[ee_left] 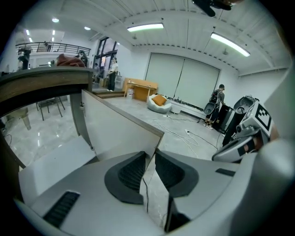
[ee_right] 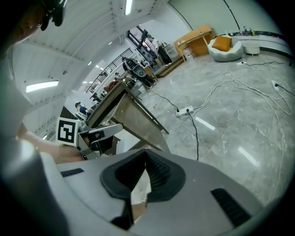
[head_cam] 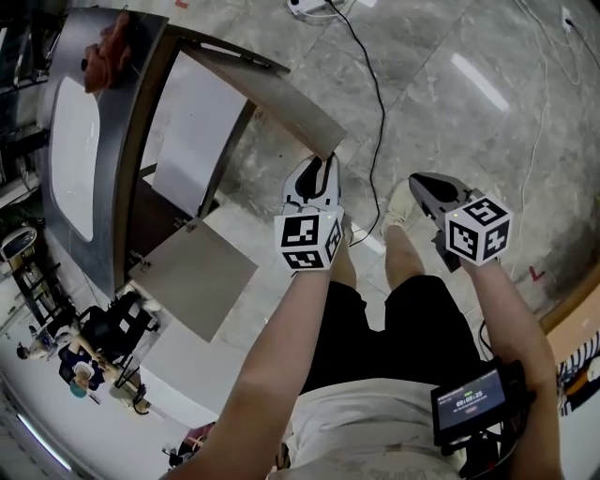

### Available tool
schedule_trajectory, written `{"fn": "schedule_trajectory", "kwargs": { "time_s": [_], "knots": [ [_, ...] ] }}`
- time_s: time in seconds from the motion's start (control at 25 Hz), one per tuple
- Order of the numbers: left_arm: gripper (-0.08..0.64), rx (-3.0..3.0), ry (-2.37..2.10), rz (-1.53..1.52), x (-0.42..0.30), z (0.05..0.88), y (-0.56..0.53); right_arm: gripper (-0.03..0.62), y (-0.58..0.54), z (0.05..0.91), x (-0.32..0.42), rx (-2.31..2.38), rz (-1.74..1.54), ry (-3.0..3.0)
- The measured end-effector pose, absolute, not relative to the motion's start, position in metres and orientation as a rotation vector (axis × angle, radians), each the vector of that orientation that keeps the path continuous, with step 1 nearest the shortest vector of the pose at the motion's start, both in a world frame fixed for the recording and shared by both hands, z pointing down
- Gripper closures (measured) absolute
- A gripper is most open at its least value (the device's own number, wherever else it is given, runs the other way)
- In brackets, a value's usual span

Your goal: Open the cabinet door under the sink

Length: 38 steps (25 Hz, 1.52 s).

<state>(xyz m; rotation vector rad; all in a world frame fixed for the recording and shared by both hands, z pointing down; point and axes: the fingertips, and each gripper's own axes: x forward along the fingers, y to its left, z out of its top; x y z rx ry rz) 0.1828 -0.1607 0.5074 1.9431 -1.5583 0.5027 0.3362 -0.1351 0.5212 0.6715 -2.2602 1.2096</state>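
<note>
The sink counter [head_cam: 94, 122] stands at the left of the head view, with a red cloth [head_cam: 111, 47] on its far end. Under it, the far cabinet door [head_cam: 253, 89] is swung wide out over the floor. My left gripper [head_cam: 325, 161] is at that door's free top corner. In the left gripper view the door [ee_left: 115, 129] ends right at the left gripper [ee_left: 153, 154], whose fingertips are closed on the edge with a narrow gap behind them. My right gripper [head_cam: 417, 180] hangs over bare floor to the right, shut and holding nothing; in its own view the right gripper [ee_right: 146, 166] faces the door [ee_right: 138, 120].
A second cabinet door [head_cam: 192, 277] nearer me also stands open. A black cable [head_cam: 375, 112] runs across the marble floor to a power strip [head_cam: 309, 7]. My legs and shoes are directly below the grippers. People stand far off in the room.
</note>
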Motion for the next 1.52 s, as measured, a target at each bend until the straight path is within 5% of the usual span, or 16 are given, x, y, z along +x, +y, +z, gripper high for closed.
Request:
{"fn": "schedule_trajectory", "kwargs": {
  "time_s": [1.52],
  "knots": [
    [0.467, 1.968, -1.546, 0.522, 0.226, 0.506, -0.215, 0.578, -0.154, 0.522, 0.368, 0.594, 1.204, -2.299]
  ]
}}
